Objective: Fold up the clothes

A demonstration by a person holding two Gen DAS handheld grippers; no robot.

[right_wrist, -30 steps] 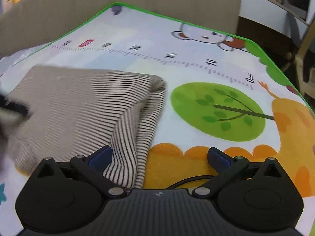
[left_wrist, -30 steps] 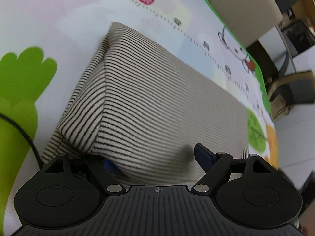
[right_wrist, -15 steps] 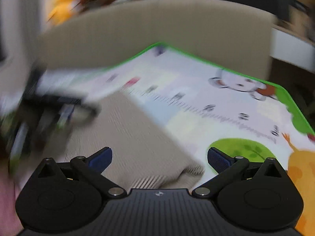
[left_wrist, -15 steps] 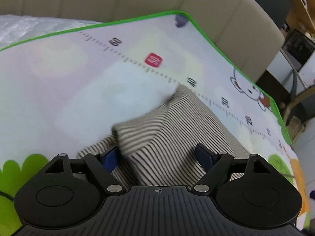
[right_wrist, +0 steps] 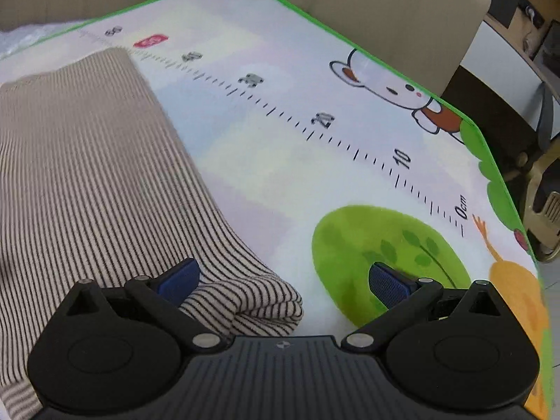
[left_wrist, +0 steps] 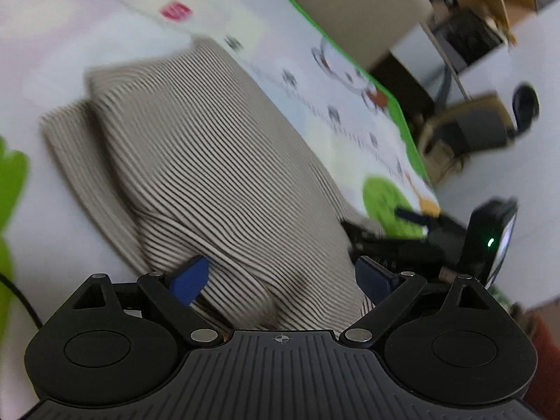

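A beige garment with thin dark stripes (left_wrist: 217,161) lies folded on the play mat (left_wrist: 52,52); it also shows in the right wrist view (right_wrist: 87,175). My left gripper (left_wrist: 283,278) is open, its jaws wide apart over the garment's near edge, which bulges between them. My right gripper (right_wrist: 283,278) is open at the garment's right corner (right_wrist: 266,301); its left fingertip (right_wrist: 178,280) rests over the cloth and its right fingertip (right_wrist: 388,283) is over the mat. The right gripper shows in the left wrist view (left_wrist: 413,238) at the garment's far end.
The mat (right_wrist: 315,140) has a printed ruler, a bear, a green tree (right_wrist: 385,259) and a green border. A beige padded sofa back (right_wrist: 385,7) stands behind it. Chairs and boxes (left_wrist: 469,133) stand off the mat's right side. A black cable (left_wrist: 21,297) lies at the left.
Both grippers have swung back down onto the garment from higher, farther views. The garment now lies in a flatter, longer fold. Both stay open.
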